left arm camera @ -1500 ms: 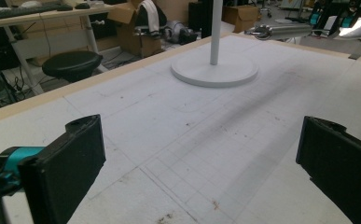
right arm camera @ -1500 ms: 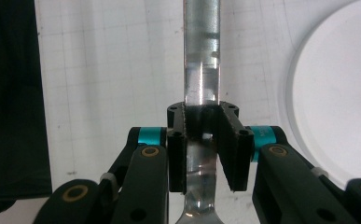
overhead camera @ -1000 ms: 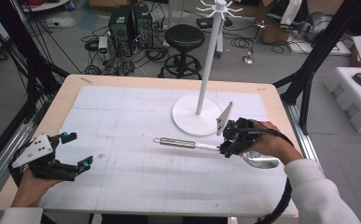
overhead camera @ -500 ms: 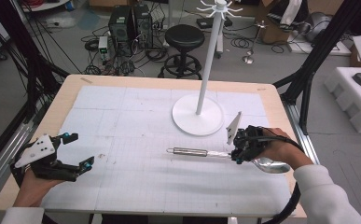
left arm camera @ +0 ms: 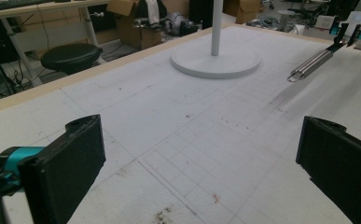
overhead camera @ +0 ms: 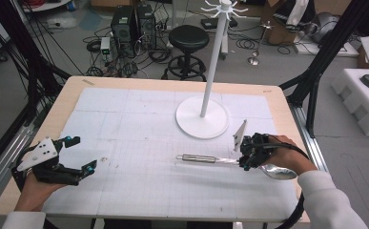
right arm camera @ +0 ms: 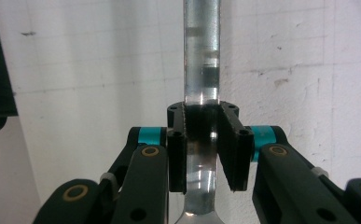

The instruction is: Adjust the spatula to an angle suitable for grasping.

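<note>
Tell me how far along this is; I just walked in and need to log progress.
Done: the right claw is shut on the ladle near its bowl. In hand: the ladle sits low over the table mat. Left: probably hanging it on the white stand, whose hooks are bare. The left claw waits open.

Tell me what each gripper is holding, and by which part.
The right gripper clamps the metal ladle on its flat handle near the bowl. The left gripper holds nothing.

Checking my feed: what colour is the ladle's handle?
Shiny silver metal; the ladle handle shows best in the right gripper view.
</note>
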Tool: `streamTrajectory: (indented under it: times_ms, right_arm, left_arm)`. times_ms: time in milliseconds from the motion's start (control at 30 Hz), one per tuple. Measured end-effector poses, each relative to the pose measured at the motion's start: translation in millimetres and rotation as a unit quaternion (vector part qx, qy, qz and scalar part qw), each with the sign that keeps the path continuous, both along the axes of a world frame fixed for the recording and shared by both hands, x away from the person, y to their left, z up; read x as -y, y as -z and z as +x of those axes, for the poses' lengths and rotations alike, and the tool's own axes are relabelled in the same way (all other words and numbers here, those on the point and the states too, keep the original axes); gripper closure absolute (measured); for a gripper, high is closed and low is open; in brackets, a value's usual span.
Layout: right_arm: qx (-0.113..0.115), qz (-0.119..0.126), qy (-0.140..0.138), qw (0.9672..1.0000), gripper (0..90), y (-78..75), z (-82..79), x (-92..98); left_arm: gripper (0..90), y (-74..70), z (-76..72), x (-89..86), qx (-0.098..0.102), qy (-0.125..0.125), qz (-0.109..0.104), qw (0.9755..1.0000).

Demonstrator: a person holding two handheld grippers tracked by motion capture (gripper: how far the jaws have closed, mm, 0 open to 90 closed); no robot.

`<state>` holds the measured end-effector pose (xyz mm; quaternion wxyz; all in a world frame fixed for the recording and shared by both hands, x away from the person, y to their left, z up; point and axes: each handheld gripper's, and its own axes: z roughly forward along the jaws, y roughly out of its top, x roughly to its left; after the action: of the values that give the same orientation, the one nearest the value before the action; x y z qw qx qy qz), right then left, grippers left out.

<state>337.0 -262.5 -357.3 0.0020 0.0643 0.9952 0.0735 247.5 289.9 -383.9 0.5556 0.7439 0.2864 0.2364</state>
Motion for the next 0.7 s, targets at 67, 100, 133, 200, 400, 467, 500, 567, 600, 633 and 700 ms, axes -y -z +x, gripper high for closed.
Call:
streamTrajectory:
  times_ms: [67,100,133,200,400,467,500,567,600,633,700]
  right_arm:
    - [-0.002,-0.002,-0.003,1.0,74.4,4.6,0.8,0.4]
    - [-0.003,-0.003,0.001,1.0,74.4,6.6,0.4,0.2]
    - [-0.003,-0.007,-0.005,1.0,74.4,9.0,1.1,0.1]
    - [-0.005,-0.011,-0.005,0.9999,74.3,12.8,1.2,-0.7]
    - [-0.008,-0.019,-0.01,0.9997,74.3,25.0,2.6,-1.6]
    - [-0.009,-0.018,-0.012,0.9997,74.3,27.4,3.7,-1.0]
    - [-0.009,-0.016,-0.009,0.9998,74.3,28.9,3.4,-1.0]
    - [-0.012,-0.016,-0.01,0.9998,74.2,31.0,4.4,-0.4]
    - [-0.013,-0.015,-0.003,0.9998,74.2,32.4,4.1,-0.2]
    - [-0.011,-0.018,-0.008,0.9997,74.2,33.8,5.4,0.2]
    - [-0.011,-0.019,-0.004,0.9998,74.1,36.4,5.0,0.4]
  left_arm:
    - [1.7,0.2,0.0,0.1,0.0,-0.001,0.0,1.0]
    - [1.7,0.1,0.0,0.0,0.0,0.0,0.0,1.0]
    - [1.7,0.1,0.0,0.0,0.0,-0.001,0.0,1.0]
    - [1.7,0.0,0.0,0.0,0.0,0.0,0.0,1.0]
    - [1.7,-0.4,0.3,-0.7,0.004,-0.002,-0.002,1.0]
    - [1.7,-0.5,0.5,-1.0,0.004,-0.003,-0.001,1.0]
    - [1.7,-0.5,0.6,-1.0,0.004,-0.003,0.0,1.0]
    - [1.7,-0.6,0.5,-0.9,0.003,-0.003,0.0,1.0]
    - [1.7,-0.7,0.5,-0.8,0.003,-0.003,-0.001,1.0]
    - [1.7,-0.9,0.6,-0.8,0.004,-0.001,0.0,1.0]
    - [1.7,-1.0,0.6,-0.8,0.004,-0.001,0.0,1.0]
